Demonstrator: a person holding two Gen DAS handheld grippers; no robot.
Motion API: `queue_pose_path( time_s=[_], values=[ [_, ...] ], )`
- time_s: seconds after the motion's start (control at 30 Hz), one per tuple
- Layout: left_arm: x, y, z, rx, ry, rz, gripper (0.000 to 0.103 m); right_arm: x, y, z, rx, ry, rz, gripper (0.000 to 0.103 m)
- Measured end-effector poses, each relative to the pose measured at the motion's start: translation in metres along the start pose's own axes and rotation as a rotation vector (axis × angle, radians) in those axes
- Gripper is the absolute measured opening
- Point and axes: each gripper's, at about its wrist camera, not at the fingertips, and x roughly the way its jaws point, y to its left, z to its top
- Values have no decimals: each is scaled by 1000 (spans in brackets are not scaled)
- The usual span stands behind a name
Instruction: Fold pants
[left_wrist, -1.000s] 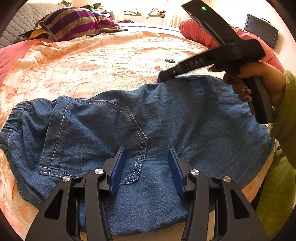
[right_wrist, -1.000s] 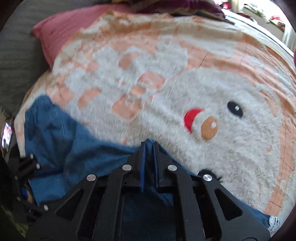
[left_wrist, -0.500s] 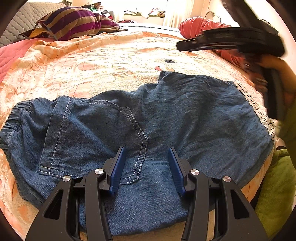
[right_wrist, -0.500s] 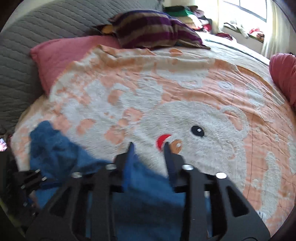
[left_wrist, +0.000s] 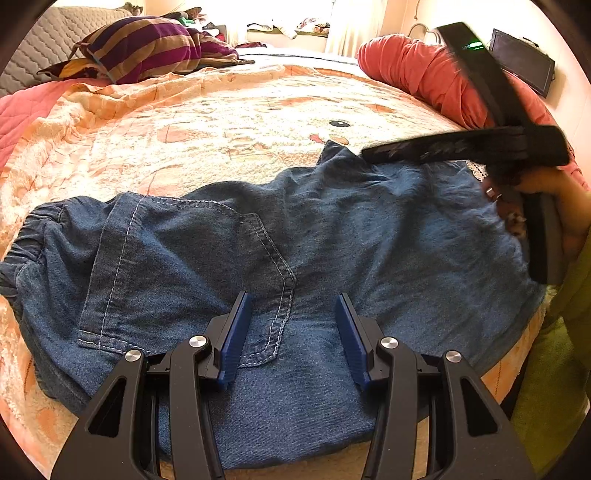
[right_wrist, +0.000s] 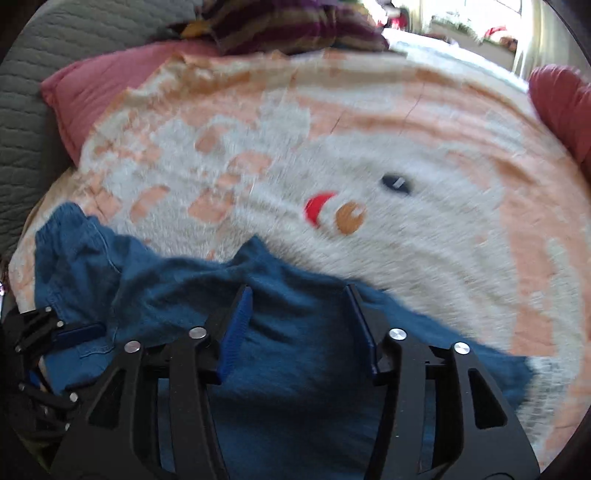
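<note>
Released by the right gripper (right_wrist: 297, 325), whose jaws had just opened, the pants (left_wrist: 295, 240) lay flat beneath both grippers on the bed (left_wrist: 221, 122), the left gripper (left_wrist: 293, 328) hovering with jaws apart, blanket clear ahead.

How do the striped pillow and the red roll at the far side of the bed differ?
The striped pillow has purple and tan bands; the red roll is one plain colour. The pillow lies flat and slumped at the far left by the grey headboard; the roll is a bunched, creased tube at the far right. Both rest beyond the jeans, untouched by either tool.
</note>
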Motion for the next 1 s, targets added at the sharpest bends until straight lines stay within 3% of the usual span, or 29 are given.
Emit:
queue_pose_path(
  time_s=[0.13,0.23,0.37,0.47,0.63,0.73,0.83,1.0],
  values=[
    [-19,1,2,-19,-16,-7,58,-39,-31,-4,84,-72,-24,61],
    [-53,2,7,-31,-86,-40,65,-78,-59,-15,144,-129,-68,67],
    [-90,11,23,-67,-166,5,78,-135,-104,-40,240,-224,-99,76],
    [-100,21,43,-119,-195,1,85,-159,-137,-57,301,-232,-136,78],
    [-66,12,90,-103,-120,11,89,-161,-177,-81,400,-186,-121,79],
    [-32,8,110,-130,-56,-52,89,-138,-186,-86,425,-131,-84,79],
    [4,2,122,-160,10,-89,89,-116,-195,-88,456,-87,-35,79],
    [43,3,127,-180,64,-45,87,-80,-212,-86,543,-42,22,79]
  ],
)
